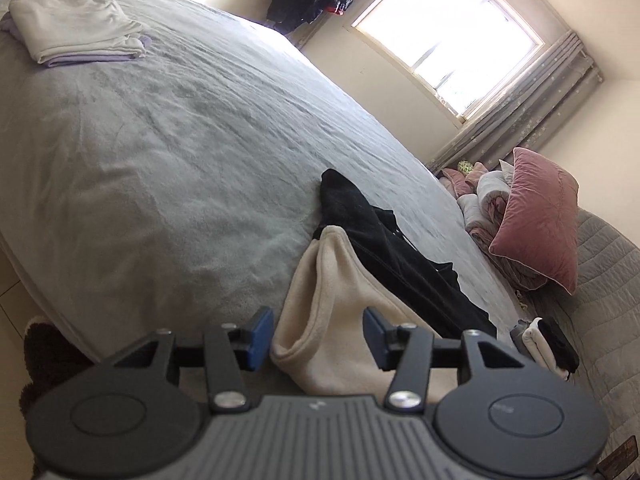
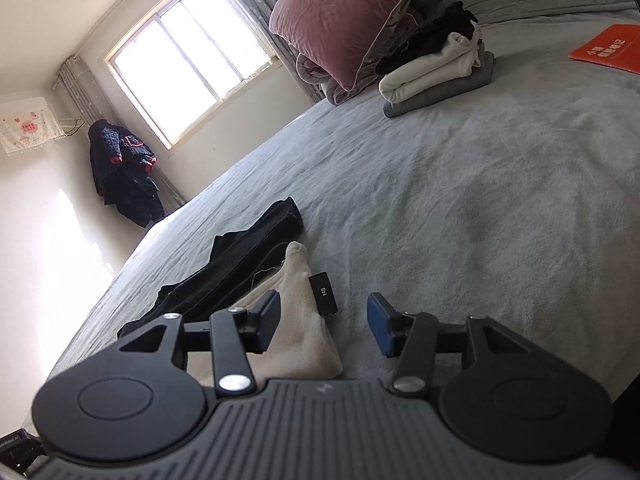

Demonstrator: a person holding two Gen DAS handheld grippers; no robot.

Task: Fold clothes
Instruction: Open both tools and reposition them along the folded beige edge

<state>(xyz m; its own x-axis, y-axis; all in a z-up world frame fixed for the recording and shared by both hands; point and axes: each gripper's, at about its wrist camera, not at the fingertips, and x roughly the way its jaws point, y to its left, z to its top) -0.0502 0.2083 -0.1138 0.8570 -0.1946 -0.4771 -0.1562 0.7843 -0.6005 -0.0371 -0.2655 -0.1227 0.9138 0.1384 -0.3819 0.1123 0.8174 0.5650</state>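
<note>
Lying rumpled on the bed, black fleece-lined trousers.

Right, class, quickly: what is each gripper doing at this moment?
Left gripper: open, cream garment between its fingers, not clamped.
Right gripper: open, holding nothing.

1. The bedspread was pale grey-green.
2. On it, the garment was black with a cream fleece lining.
3. The pillow was dusty pink.
4. The booklet was orange.
5. The folded stack was white over lilac.
6. The gripper pads were blue.
</note>
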